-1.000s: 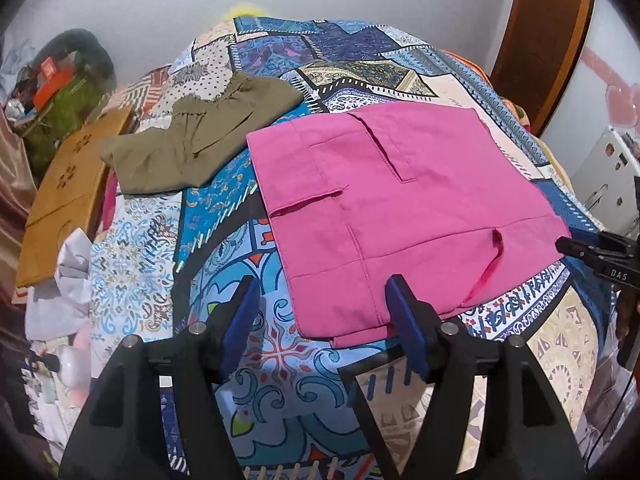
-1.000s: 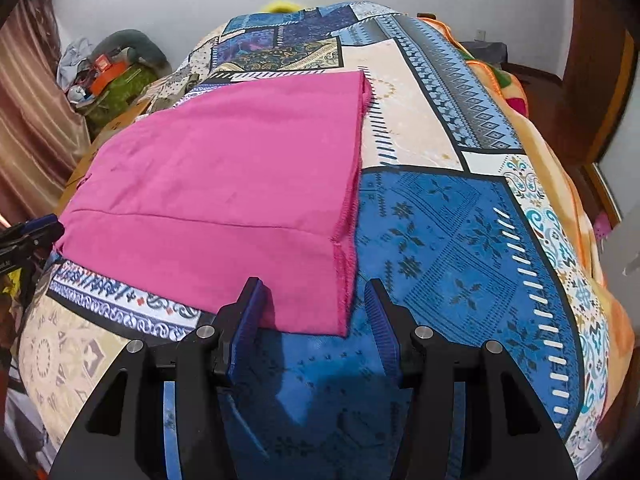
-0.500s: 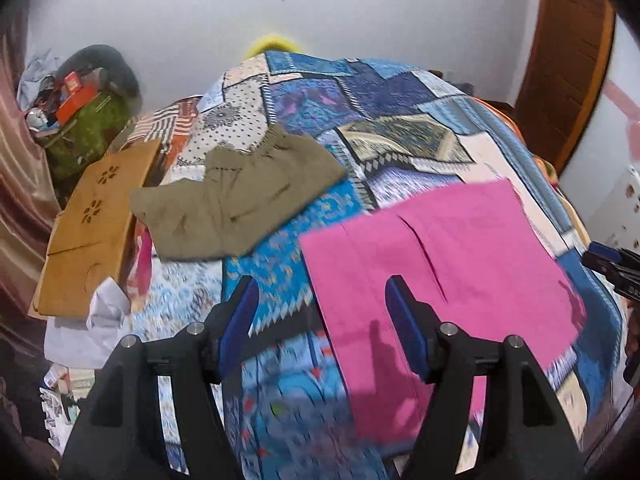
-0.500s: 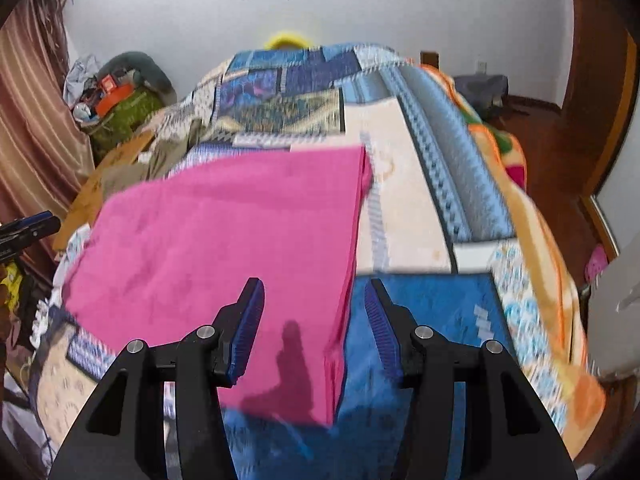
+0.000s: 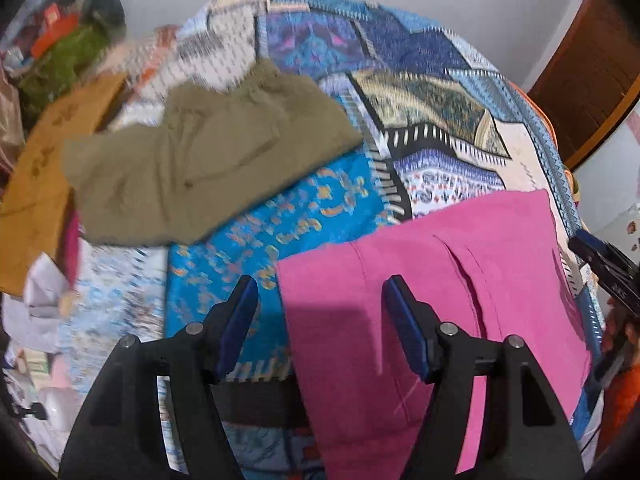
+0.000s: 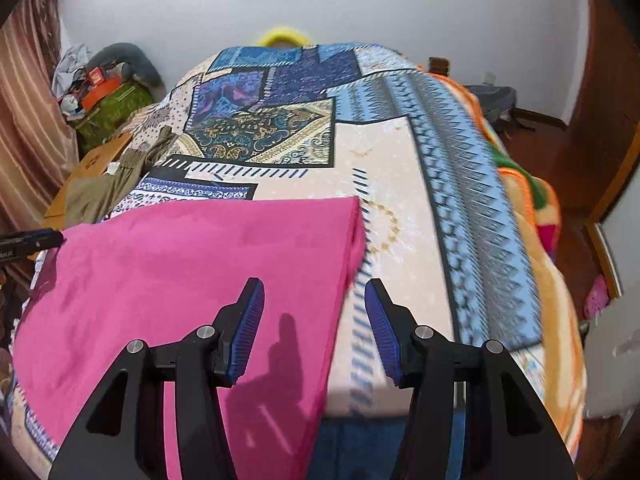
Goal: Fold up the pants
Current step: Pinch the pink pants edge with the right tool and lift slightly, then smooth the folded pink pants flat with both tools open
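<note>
Pink pants (image 5: 460, 300) lie flat on the bed (image 5: 320, 216), already folded into a rough rectangle; in the left view they fill the 3 to 6 o'clock zone, in the right view the 7 to 10 o'clock zone. Left gripper (image 5: 320, 316) hangs above the pants' left edge, jaws parted about midway, nothing between them. Right gripper (image 6: 314, 320) hangs above the right edge, jaws also part open and empty; that edge runs up between its fingers without touching them. Green pants (image 5: 208, 160) sit apart at 10 to 11 o'clock in the left view, partly off the bed's side, near a wooden board (image 5: 36, 184). Risks, as judgement: both views are blurred, so a hasty descent could miss the edge or pinch only the top layer, and the fold would slide open. Jaws could also snag the bedcover with the cloth. Uneven lifts would skew the next fold.
</note>
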